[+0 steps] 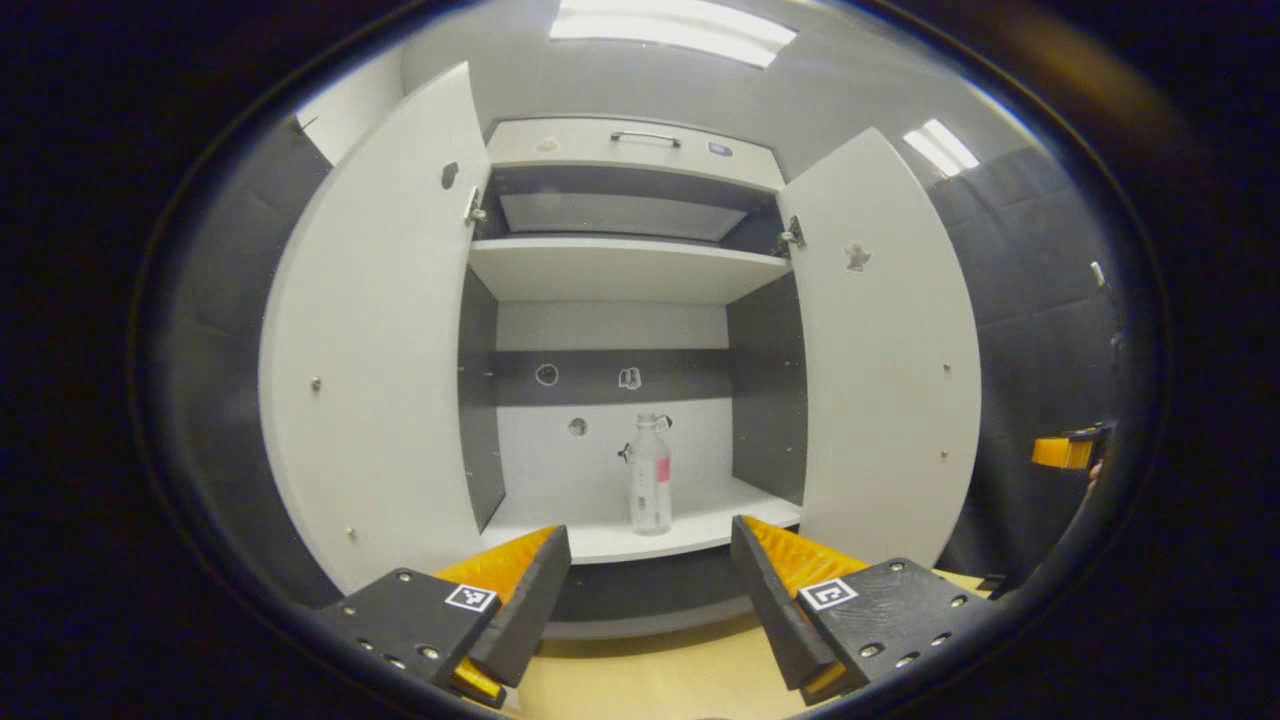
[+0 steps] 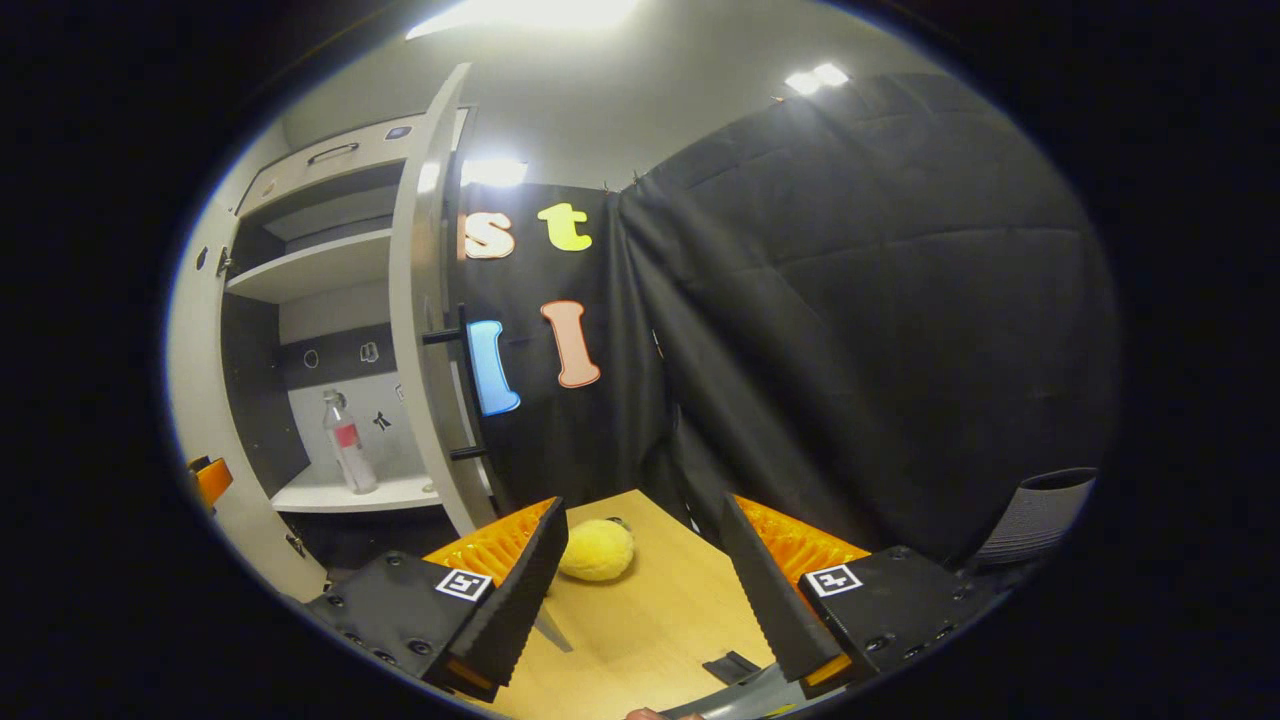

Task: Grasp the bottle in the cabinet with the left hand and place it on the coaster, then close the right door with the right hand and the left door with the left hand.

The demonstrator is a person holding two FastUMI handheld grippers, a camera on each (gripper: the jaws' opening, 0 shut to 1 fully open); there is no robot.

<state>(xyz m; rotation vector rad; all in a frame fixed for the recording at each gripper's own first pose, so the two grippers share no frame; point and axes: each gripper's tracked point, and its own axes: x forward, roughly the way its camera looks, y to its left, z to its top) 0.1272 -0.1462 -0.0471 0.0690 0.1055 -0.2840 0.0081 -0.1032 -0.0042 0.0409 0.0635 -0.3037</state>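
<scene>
The clear plastic bottle with a pink label stands mid-shelf in the white cabinet; the released left claw should approach centred, low, straight.

Your left gripper view looks straight ahead along its spread fingers into the open cabinet, squarely facing the shelves from a short way off, low over the table. The bottle stands dead ahead, between the fingertips and beyond them. Your right gripper view sits lower and off to the side, aimed past the right door edge-on toward the black cloth wall; the cabinet falls far to its left. Both views share the cabinet interior, the bottle and the table.
</scene>
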